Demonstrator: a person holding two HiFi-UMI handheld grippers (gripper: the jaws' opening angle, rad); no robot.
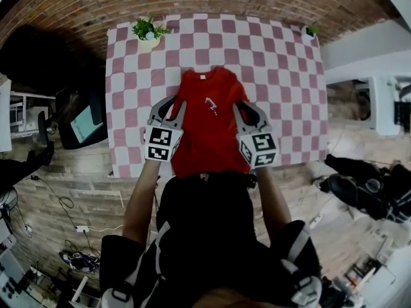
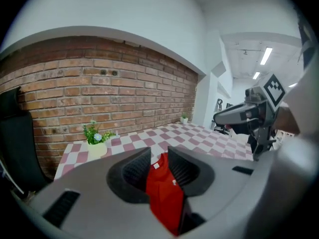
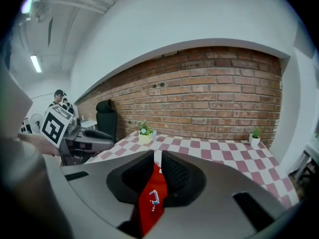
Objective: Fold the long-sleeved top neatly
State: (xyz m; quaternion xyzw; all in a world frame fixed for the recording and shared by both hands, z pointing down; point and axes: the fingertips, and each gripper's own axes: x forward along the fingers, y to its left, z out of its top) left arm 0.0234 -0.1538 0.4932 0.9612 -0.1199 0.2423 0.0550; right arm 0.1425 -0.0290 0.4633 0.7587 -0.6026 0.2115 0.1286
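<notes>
The red long-sleeved top [image 1: 205, 133] lies flat on the pink-and-white checked table [image 1: 282, 76], collar away from me, with no sleeves showing at its sides. My left gripper [image 1: 173, 102] is at the top's left edge and my right gripper [image 1: 246, 108] at its right edge, both near shoulder height. In the left gripper view the jaws [image 2: 159, 156] stand apart, and the red top [image 2: 162, 193] shows through the gap. In the right gripper view the jaws [image 3: 158, 158] leave a narrow gap, with the top [image 3: 152, 200] and its small chest print visible through it.
A potted plant [image 1: 149, 32] stands at the table's far left corner and a smaller one [image 1: 311, 31] at the far right. A brick wall runs behind the table. A black chair [image 1: 38, 56] stands to the left. The top's hem reaches the near table edge.
</notes>
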